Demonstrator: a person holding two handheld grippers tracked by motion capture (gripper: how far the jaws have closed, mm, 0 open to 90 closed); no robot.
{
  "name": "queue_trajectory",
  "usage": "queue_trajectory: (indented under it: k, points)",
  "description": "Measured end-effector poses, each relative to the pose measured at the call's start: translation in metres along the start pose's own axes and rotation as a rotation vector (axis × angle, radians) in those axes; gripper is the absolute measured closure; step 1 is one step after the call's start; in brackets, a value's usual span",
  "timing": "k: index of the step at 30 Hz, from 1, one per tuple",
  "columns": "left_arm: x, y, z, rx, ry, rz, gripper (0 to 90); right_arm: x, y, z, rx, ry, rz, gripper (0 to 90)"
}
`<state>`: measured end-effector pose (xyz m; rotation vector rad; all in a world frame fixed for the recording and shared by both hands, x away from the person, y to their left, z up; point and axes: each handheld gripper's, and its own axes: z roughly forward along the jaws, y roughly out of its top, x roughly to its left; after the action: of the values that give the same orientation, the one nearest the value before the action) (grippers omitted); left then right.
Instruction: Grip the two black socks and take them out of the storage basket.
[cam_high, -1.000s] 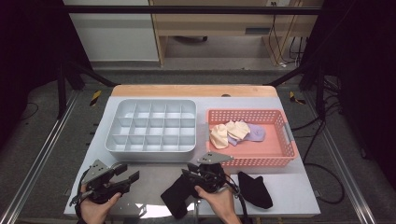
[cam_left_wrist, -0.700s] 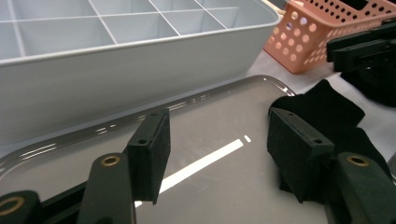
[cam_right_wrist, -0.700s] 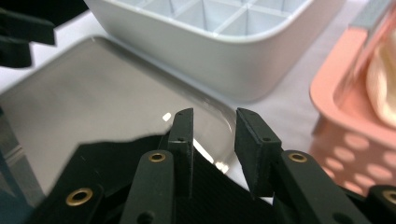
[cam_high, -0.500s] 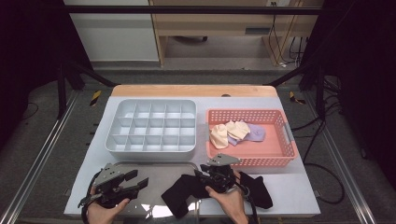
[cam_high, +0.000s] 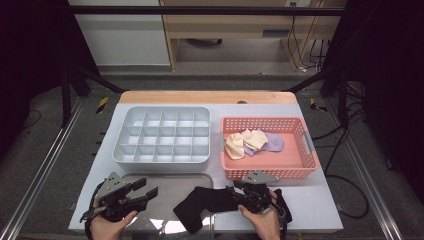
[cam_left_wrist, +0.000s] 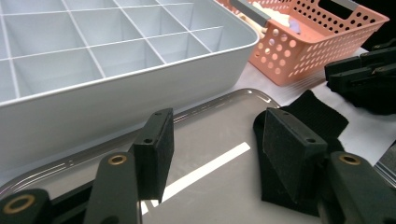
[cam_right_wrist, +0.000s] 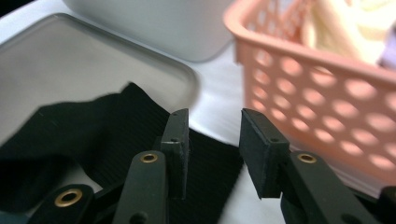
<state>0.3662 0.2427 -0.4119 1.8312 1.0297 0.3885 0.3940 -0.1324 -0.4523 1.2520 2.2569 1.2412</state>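
While the right gripper (cam_high: 235, 192) hangs low over the black sock (cam_high: 202, 205), its jaws stand apart and have just been opening. In the right gripper view the sock lies flat under the two black pads (cam_right_wrist: 177, 147), and nothing is pinched between them. The gap between the pads is bare, with white table and the edge of the sock showing through it. So this gripper has let go and holds nothing.

The sock lies partly on the shiny metal tray (cam_high: 150, 179) and partly on the white table (cam_high: 310, 207). One end of it runs away from the right pads toward the left gripper (cam_high: 147, 192). The other end sits right below the right pads.

The left gripper is spread wide too, and its jaws have just closed in a little. In the left gripper view its pads (cam_left_wrist: 154, 149) hang over the metal tray, and only bare tray shows between them. The dark end of the sock sits just beside its right-hand pad, partly hidden behind it. I cannot tell if that pad touches the sock. This gripper holds nothing as well.

Past the left pads stands the grey box with many small compartments (cam_high: 162, 135). Past the right pads, very near, stands the pink basket (cam_high: 300, 167) with holes in its wall. Pale yellow and light purple socks (cam_high: 252, 142) lie in the basket, well apart from both grippers
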Motion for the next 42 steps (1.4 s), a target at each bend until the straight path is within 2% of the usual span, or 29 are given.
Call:
queue_trajectory:
  k: [4,9,13,15,17,22,24,25,28,32,36,42]
  points:
    - [-0.009,0.008,0.005,-0.001,-0.008,0.026,42.1,-0.005,-0.007,-0.005,-0.008,-0.017,-0.001,61.8]
    - [-0.022,0.010,0.016,0.030,-0.020,0.053,41.8,-0.003,-0.004,-0.003,-0.029,-0.003,-0.009,61.6]
    - [-0.027,0.001,0.029,0.068,-0.047,0.046,42.2,0.005,0.002,0.004,-0.034,0.016,-0.038,62.2]
    - [-0.030,-0.007,0.037,0.109,-0.057,0.047,42.8,0.008,0.004,0.008,-0.030,0.017,-0.049,62.8]
    - [-0.032,-0.014,0.043,0.137,-0.065,0.049,43.7,0.009,0.005,0.013,-0.019,-0.001,-0.067,63.1]
    - [-0.035,-0.026,0.056,0.214,-0.072,0.063,45.3,0.007,0.000,0.020,0.012,-0.027,-0.063,62.8]
    - [-0.035,-0.029,0.058,0.234,-0.072,0.059,47.0,0.006,-0.003,0.025,0.034,-0.048,-0.058,61.6]
    - [-0.035,-0.030,0.059,0.240,-0.073,0.061,47.5,0.005,-0.005,0.027,0.043,-0.064,-0.071,61.0]
    - [-0.037,-0.032,0.062,0.256,-0.090,0.058,49.6,0.004,-0.007,0.031,0.058,-0.074,-0.067,59.9]
    - [-0.039,-0.033,0.064,0.271,-0.111,0.061,54.6,0.008,-0.004,0.030,0.032,-0.037,-0.054,59.4]
    - [-0.040,-0.034,0.067,0.286,-0.123,0.053,63.0,0.018,0.004,0.033,0.004,0.019,-0.068,59.4]
    - [-0.043,-0.038,0.071,0.304,-0.124,0.061,78.1,0.036,0.011,0.048,0.016,0.090,-0.092,59.5]
